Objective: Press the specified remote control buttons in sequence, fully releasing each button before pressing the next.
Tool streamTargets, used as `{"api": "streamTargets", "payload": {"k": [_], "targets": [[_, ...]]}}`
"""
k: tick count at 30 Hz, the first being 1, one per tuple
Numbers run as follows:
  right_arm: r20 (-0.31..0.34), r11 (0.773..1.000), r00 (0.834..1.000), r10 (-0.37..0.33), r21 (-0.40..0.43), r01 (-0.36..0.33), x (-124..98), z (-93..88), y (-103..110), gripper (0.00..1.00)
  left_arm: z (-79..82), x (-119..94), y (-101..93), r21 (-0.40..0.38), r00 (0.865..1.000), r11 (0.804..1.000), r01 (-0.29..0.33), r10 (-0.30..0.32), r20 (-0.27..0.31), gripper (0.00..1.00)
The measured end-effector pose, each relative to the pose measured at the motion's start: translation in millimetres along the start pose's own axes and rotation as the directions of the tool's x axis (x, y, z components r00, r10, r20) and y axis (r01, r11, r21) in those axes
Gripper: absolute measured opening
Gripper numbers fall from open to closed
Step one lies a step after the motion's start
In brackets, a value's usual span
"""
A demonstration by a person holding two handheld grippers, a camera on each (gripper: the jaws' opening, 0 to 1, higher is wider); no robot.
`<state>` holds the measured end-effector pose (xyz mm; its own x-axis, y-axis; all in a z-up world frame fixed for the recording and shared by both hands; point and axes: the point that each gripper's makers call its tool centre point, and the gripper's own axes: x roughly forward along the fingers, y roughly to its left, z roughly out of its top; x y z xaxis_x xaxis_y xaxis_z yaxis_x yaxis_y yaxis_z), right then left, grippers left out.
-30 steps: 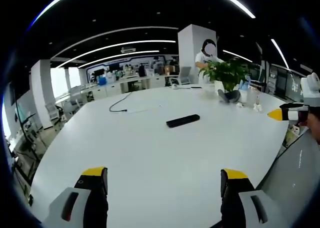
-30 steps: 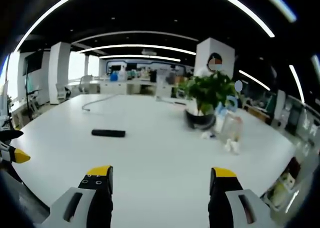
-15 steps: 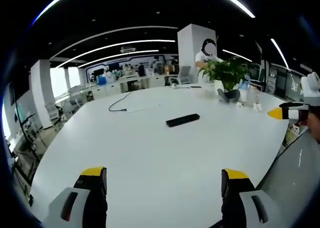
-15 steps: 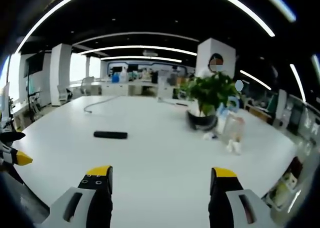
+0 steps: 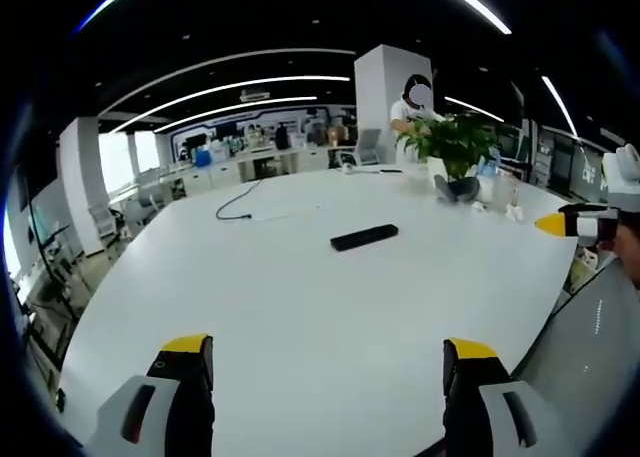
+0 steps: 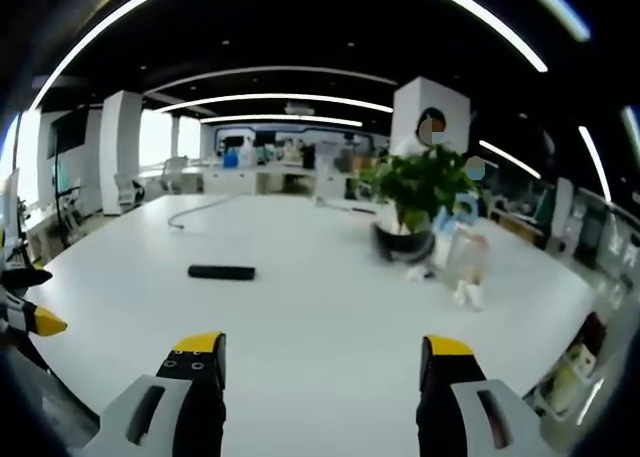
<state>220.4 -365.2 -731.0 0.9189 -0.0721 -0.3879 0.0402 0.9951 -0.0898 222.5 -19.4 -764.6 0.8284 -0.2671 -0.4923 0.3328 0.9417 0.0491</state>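
Left claw (image 5: 328, 362), left gripper view: both yellow-tipped jaws rise from the bottom edge, set wide apart with nothing between them; the right claw's yellow tip enters at the right edge, with part of the person's hand (image 5: 628, 249) just behind it. Right claw (image 6: 325, 360), right gripper view: jaws likewise spread wide and empty at the bottom of the frame, while a yellow jaw tip of the left claw shows at the lower left edge.

Left gripper (image 5: 330, 362) and right gripper (image 6: 322, 359) look alike — black jaws, yellow tips, grey housings.
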Motion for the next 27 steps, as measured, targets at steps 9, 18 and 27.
{"api": "streamTargets", "payload": {"k": [9, 18, 27], "targets": [[0.004, 1.000, 1.000, 0.000, 0.000, 0.000, -0.4, 0.8, 0.1, 0.78, -0.4, 0.3, -0.7, 0.004, 1.000, 1.000, 0.002, -0.002, -0.003, 0.99], [0.023, 1.000, 1.000, 0.010, 0.017, -0.011, -1.0, 4.2, 0.5, 0.79, 4.5, 0.0, -2.0, -0.009, 1.000, 1.000, 0.015, -0.015, 0.006, 0.99], [0.025, 1.000, 1.000, 0.007, 0.022, -0.008, -1.3, 4.9, -0.4, 0.78, 16.3, 1.2, -0.3, 0.019, 0.999, 0.999, 0.026, -0.027, 0.034, 0.99]]}}
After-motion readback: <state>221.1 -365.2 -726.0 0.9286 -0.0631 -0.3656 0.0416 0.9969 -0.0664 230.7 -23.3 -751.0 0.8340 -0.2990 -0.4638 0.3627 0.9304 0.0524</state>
